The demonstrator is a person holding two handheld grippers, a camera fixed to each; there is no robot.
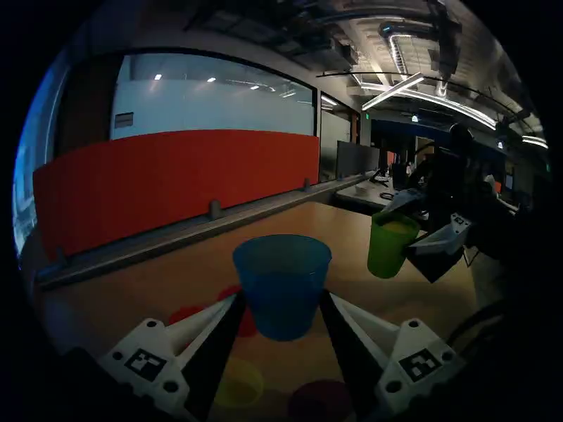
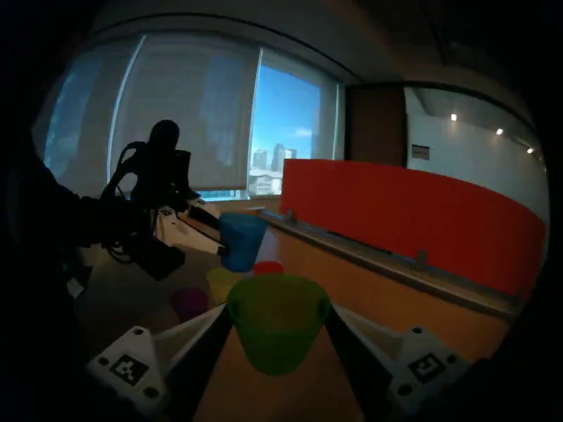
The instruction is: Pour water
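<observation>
My left gripper grips the blue cup, my right gripper the green cup — both upright over the desk, apart. I judge pouring hasn't started — bringing together and tilting remain.

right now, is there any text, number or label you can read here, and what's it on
No text is legible.
Too small to read: wall sign above the red panel.
Coded patterns, no words: marker squares on the left gripper and right gripper.
No print seen: blue cup, green cup.
</observation>
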